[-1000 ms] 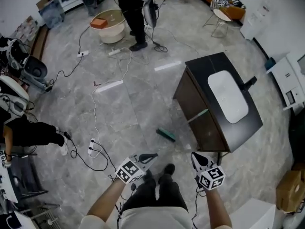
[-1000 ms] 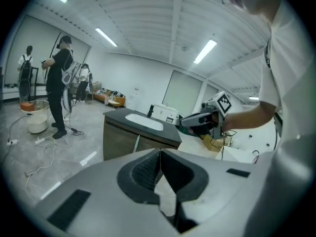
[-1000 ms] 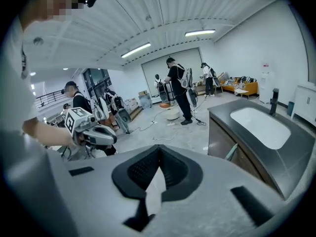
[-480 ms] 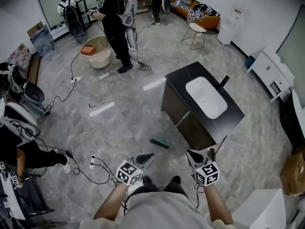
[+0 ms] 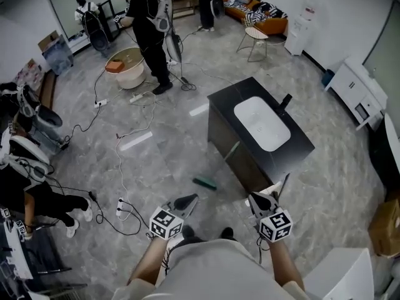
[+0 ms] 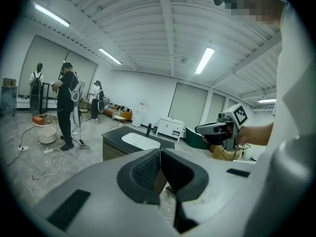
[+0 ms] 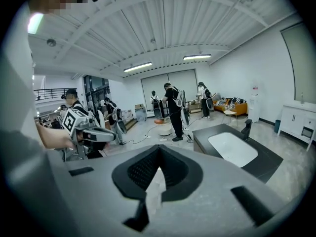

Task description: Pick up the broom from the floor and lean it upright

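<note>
Head view. I hold both grippers low in the frame, apart from each other and clear of everything on the floor. My left gripper (image 5: 190, 199) sits at 7 o'clock of the picture and my right gripper (image 5: 255, 198) at 5 o'clock. Each narrows to a closed point and carries nothing. The only candidate for the broom (image 5: 204, 182) is a green bar lying flat on the grey floor (image 5: 169, 136); I cannot make out its handle. It lies at 1 o'clock from my left fingers and does not touch them. It is near the dark cabinet (image 5: 300, 150) with the white basin (image 5: 261, 123), at that cabinet's 7 o'clock. A person in black (image 5: 148, 27) stands beside a round tub (image 5: 127, 67) at 11 o'clock, and white cables (image 5: 122, 161) trail across the floor.

Left gripper view. The fingers (image 6: 146, 171) are pressed together at the tips with nothing between them. The cabinet (image 6: 111, 148) stands beyond them at 11 o'clock. My right gripper (image 6: 199, 130) shows at 2 o'clock, empty. The broom is not seen here.

Right gripper view. The fingers (image 7: 174, 169) meet at the tips and pinch nothing. The cabinet (image 7: 269, 160) lies at 2 o'clock, and my left gripper (image 7: 115, 136) at 10 o'clock. The broom is not seen here.
</note>
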Available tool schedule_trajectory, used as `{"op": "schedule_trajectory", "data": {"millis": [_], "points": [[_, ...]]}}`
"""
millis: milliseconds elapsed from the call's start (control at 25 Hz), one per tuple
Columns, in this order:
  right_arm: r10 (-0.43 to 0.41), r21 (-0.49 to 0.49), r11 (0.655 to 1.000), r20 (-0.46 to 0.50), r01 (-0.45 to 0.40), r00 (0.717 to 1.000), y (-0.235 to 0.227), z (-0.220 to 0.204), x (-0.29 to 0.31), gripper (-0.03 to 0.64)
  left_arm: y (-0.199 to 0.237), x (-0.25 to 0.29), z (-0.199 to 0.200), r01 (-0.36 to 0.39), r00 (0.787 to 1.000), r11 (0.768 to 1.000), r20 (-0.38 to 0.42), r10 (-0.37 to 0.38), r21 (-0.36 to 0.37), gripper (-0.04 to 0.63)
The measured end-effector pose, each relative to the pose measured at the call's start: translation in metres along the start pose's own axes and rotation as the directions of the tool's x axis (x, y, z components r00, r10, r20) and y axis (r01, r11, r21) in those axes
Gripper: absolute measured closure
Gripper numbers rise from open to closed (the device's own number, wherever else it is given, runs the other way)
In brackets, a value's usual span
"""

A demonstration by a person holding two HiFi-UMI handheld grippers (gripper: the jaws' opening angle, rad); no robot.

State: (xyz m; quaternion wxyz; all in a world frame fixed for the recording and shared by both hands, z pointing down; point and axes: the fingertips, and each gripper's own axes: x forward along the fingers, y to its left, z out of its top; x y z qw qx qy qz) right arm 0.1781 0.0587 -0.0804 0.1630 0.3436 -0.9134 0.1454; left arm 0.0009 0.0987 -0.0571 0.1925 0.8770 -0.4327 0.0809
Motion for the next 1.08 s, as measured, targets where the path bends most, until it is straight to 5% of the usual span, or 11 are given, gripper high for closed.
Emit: {"op": "schedule_trajectory", "data": {"millis": [560,1080], "points": [[0.076,-0.054,0.996,0.055,-0.073,0.996,-0.037,0.018,-0.037,0.617,-0.038,0.028,0.013,-0.062,0.998,0.998,0.017,0.061,0.028,0.583],[0.055,-0.033,0.998,0.098,-0.052,0.994,-0.063,0.028,-0.052,0.617,-0.049,0.045,0.022,-0.068,0.997,0.997,0.032,0.067,0.031,0.583]]}}
